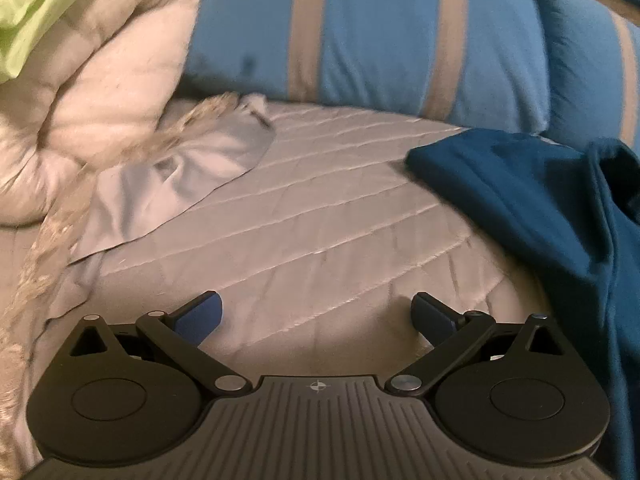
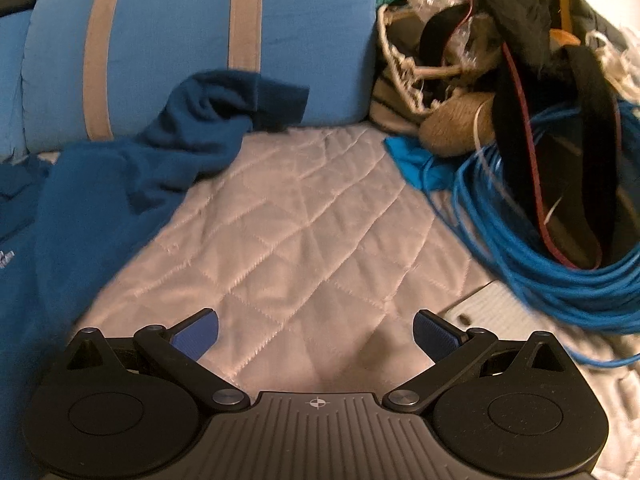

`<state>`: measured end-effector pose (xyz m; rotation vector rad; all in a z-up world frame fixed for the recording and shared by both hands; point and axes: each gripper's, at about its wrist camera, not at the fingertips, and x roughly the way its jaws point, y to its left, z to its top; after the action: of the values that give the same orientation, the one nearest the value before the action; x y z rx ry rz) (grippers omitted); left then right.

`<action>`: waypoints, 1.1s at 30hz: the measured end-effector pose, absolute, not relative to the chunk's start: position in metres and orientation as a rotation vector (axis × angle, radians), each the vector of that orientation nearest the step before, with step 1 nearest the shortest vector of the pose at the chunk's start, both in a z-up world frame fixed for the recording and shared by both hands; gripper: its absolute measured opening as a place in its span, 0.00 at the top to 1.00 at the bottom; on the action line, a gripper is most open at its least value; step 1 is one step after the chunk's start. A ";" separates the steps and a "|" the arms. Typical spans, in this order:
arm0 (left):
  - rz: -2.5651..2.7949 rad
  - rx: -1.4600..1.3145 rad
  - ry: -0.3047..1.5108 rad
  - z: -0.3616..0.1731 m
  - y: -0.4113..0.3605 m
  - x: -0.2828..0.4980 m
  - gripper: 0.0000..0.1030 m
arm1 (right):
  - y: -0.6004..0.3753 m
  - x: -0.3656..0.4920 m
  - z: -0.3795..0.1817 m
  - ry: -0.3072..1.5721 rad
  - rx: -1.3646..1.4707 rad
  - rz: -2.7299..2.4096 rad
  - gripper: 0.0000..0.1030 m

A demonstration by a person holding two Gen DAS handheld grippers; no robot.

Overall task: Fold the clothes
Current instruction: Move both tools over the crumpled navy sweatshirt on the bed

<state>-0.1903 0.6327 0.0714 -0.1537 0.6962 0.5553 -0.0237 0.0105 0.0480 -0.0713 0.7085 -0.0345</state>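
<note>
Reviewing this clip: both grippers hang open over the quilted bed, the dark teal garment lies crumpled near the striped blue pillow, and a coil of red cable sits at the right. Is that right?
One detail is off: the cable coil is blue, not red, as the right wrist view shows. The rest holds: the left gripper and right gripper are open over the quilted bed, and the dark teal garment lies crumpled near the striped blue pillow.

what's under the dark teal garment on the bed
The dark teal garment lies on the quilted bedcover, its far end draped against the blue striped pillow. Anything beneath its folds is covered.
</note>
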 end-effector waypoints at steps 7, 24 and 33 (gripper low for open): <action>0.581 -0.203 0.575 0.130 0.632 -0.205 0.00 | 0.037 -0.033 0.142 0.709 -0.147 -0.138 0.00; 0.388 -0.005 0.449 0.238 0.562 -0.200 0.00 | 0.081 -0.091 0.255 0.476 -0.159 -0.044 0.00; 0.388 0.098 0.436 0.249 0.532 -0.183 0.00 | 0.096 -0.092 0.239 0.478 -0.177 0.052 0.00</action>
<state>-0.1833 0.5317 0.2490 0.0978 0.4363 0.3879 -0.0924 0.0964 0.2394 -0.1770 0.4776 0.0517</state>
